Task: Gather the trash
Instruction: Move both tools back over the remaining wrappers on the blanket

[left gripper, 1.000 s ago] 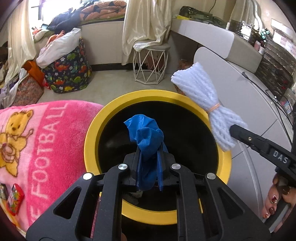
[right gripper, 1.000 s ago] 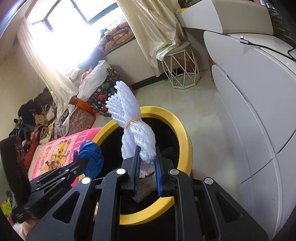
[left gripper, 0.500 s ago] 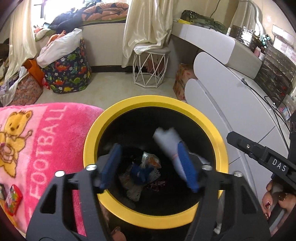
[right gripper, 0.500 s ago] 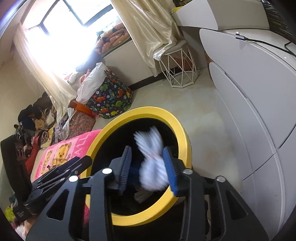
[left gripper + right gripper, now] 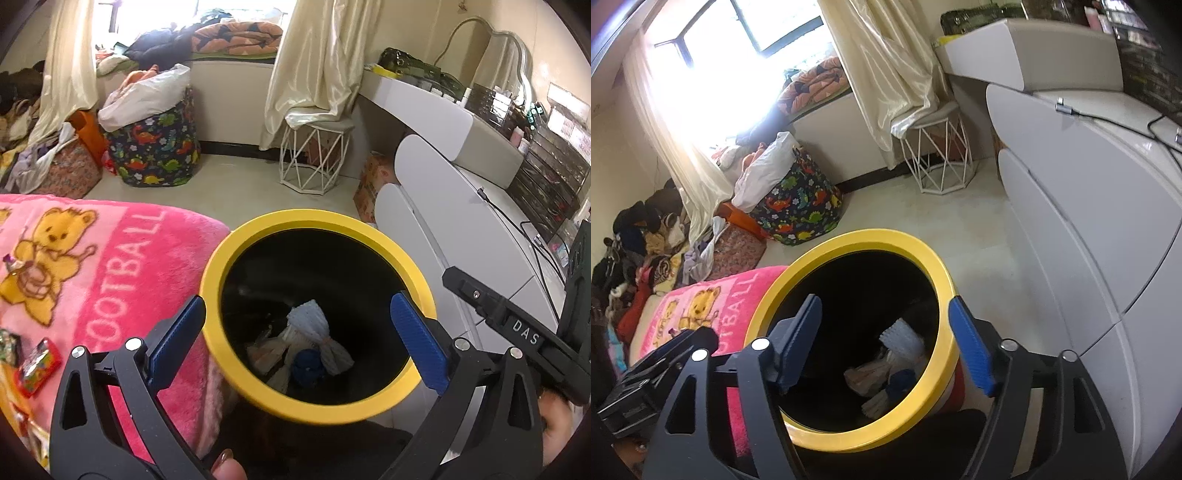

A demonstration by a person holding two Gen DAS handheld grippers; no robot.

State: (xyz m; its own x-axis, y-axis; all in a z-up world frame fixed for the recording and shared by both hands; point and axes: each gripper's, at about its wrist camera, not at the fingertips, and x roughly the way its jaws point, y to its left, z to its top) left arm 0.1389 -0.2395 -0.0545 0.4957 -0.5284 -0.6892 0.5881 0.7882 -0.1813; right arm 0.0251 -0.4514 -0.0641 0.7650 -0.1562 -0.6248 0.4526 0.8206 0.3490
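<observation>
A black trash bin with a yellow rim [image 5: 317, 219] stands beside the bed; it also shows in the right wrist view [image 5: 945, 280]. Inside lie a white foam net bundle [image 5: 314, 325], a blue crumpled piece [image 5: 308, 363] and pale wrappers [image 5: 264, 352]. The same white bundle [image 5: 903, 338] and blue piece [image 5: 901, 380] show in the right wrist view. My left gripper [image 5: 295, 347] is open and empty above the bin mouth. My right gripper [image 5: 886, 343] is open and empty above the bin too, and shows at the right of the left wrist view [image 5: 517, 325].
A pink bear blanket [image 5: 92, 251] covers the bed left of the bin, with candy wrappers [image 5: 38, 363] at its left edge. A white cabinet [image 5: 461, 236] stands right of the bin. A white wire stool [image 5: 314, 162] and a dinosaur-print bag [image 5: 155, 147] stand on the floor beyond.
Both grippers opened. The blue piece and the white foam bundle dropped from the jaws into the bin. Both grippers have pulled back and up a little.
</observation>
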